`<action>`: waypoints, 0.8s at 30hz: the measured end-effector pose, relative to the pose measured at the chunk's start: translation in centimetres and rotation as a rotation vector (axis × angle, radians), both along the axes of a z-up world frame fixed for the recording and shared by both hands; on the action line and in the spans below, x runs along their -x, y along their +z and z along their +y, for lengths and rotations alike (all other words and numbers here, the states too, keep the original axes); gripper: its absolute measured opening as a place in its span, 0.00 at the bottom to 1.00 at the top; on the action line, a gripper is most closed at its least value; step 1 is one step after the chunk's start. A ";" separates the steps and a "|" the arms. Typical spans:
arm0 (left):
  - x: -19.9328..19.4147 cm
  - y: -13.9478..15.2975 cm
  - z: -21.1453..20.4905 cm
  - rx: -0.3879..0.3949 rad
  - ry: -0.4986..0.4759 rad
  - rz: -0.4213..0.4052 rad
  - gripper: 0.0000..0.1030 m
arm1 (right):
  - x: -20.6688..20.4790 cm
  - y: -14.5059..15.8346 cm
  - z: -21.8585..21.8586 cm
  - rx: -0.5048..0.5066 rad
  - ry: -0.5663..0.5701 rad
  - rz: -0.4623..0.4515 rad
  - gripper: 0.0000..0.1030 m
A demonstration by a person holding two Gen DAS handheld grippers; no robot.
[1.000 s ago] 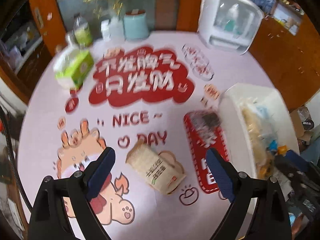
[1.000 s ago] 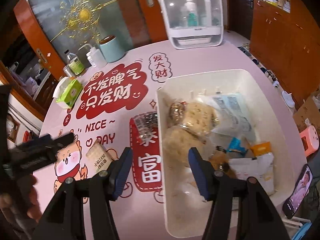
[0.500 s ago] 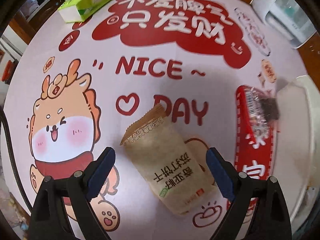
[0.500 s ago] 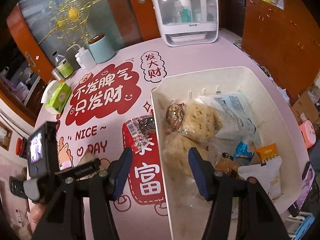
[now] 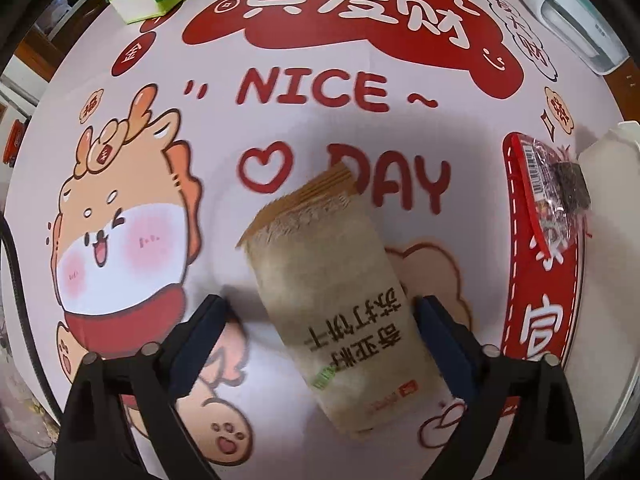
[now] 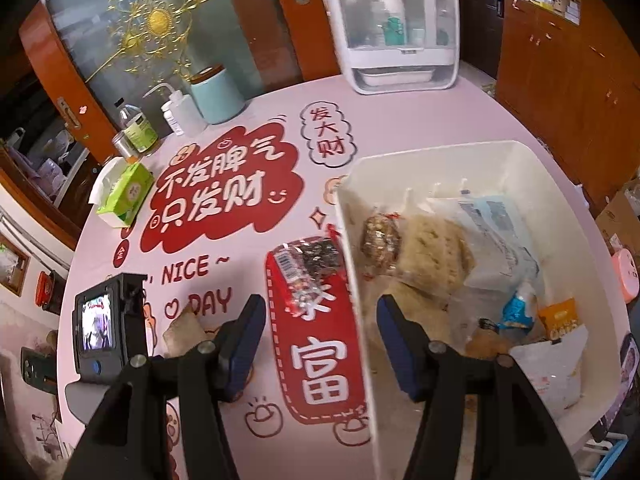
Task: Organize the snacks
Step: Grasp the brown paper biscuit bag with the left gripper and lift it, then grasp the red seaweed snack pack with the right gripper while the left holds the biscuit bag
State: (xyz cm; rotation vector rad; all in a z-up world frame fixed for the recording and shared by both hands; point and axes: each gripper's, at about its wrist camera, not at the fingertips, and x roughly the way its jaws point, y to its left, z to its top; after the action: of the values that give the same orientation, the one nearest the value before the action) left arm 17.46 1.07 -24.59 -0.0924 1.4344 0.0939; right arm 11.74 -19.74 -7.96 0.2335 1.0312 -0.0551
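Observation:
A tan cracker packet [image 5: 340,296] lies flat on the printed tablecloth. My left gripper [image 5: 320,328] is open and low over it, one finger on each side of the packet, not touching that I can see. The packet's end also shows in the right wrist view [image 6: 185,330] beside the left gripper's body [image 6: 102,328]. A clear packet with dark snack and red edge [image 6: 306,266] lies against the outside wall of the white bin [image 6: 352,264]; it also shows in the left wrist view [image 5: 556,184]. My right gripper [image 6: 320,344] is open and empty, hovering over the bin's left wall.
The bin holds several bagged snacks [image 6: 436,248]. A green tissue box [image 6: 124,194], bottles [image 6: 136,130], a teal canister [image 6: 216,94] and a white storage case [image 6: 394,26] stand along the table's far side. The bin corner shows in the left wrist view [image 5: 612,156].
My left gripper has come down and forward over the tan packet, which now lies between its fingers. The right gripper has drifted slightly; the left gripper's body came into its view.

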 end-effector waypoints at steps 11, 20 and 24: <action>2.4 1.1 3.6 0.036 -0.095 -0.018 0.54 | -1.4 -0.5 6.3 0.030 0.073 -0.054 0.57; 1.4 5.3 8.4 -0.031 -0.109 -0.151 0.54 | -3.1 -3.7 9.4 0.085 0.020 -0.053 0.57; 0.1 7.3 9.8 -0.054 -0.099 -0.213 0.54 | -3.9 -5.2 9.6 0.093 -0.055 -0.053 0.57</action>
State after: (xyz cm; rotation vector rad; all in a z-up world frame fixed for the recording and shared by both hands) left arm 17.38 10.91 -17.29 0.0130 1.2206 0.0406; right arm 15.66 -10.17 -13.15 0.1778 0.9673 -0.1461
